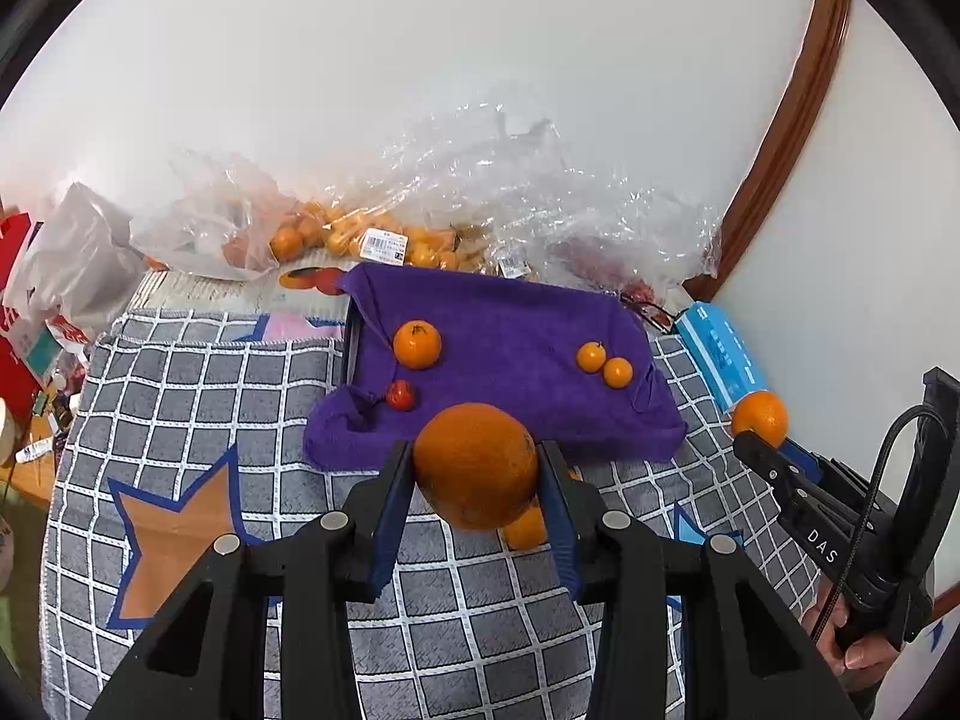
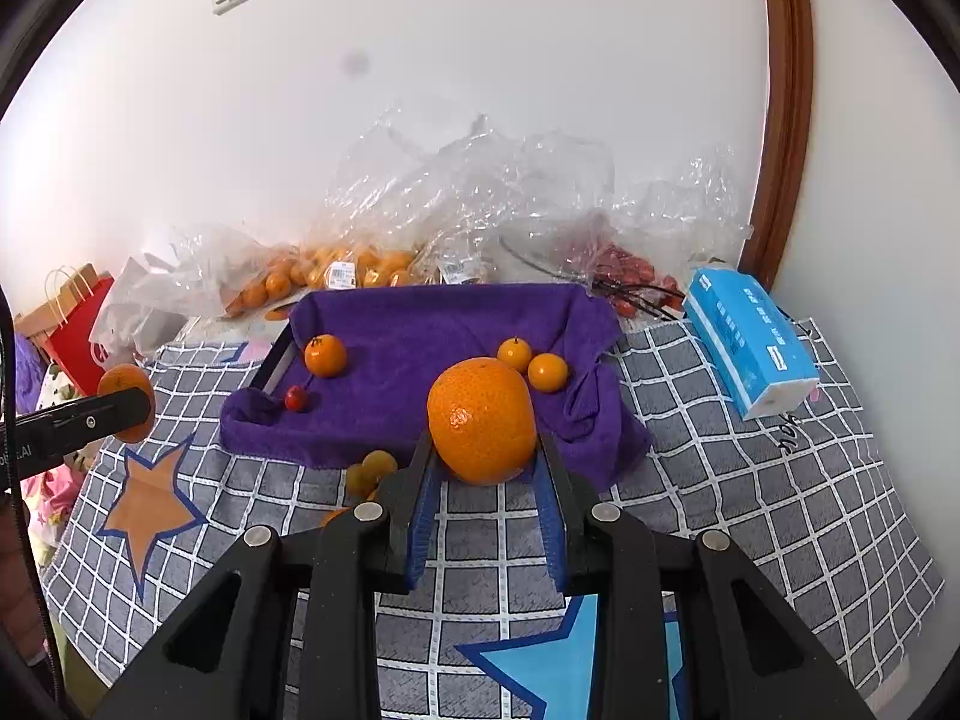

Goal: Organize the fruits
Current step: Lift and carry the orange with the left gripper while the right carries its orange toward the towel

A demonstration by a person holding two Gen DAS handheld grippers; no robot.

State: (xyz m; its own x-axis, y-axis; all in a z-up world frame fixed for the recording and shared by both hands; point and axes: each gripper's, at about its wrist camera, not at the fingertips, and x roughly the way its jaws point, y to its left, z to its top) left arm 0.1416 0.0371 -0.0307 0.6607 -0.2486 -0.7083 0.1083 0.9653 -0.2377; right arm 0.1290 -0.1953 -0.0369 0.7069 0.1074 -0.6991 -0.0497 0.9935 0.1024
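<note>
My left gripper (image 1: 477, 456) is shut on a large orange (image 1: 476, 465), held above the checked cloth just before the purple towel (image 1: 510, 324). My right gripper (image 2: 483, 450) is shut on another orange (image 2: 482, 420), also in front of the purple towel (image 2: 432, 324). On the towel lie a mandarin (image 1: 417, 344), two small kumquats (image 1: 605, 364) and a small red fruit (image 1: 400, 394). The right gripper with its orange shows at the right of the left wrist view (image 1: 759, 418); the left gripper's orange shows at the left of the right wrist view (image 2: 126, 401).
Loose small fruits (image 2: 370, 471) lie on the checked cloth (image 2: 750, 510) by the towel's front edge. Clear plastic bags of oranges (image 2: 336, 270) and red fruit (image 2: 624, 270) stand behind, against the wall. A blue tissue pack (image 2: 750, 342) lies at right. Bags clutter the left (image 2: 78, 324).
</note>
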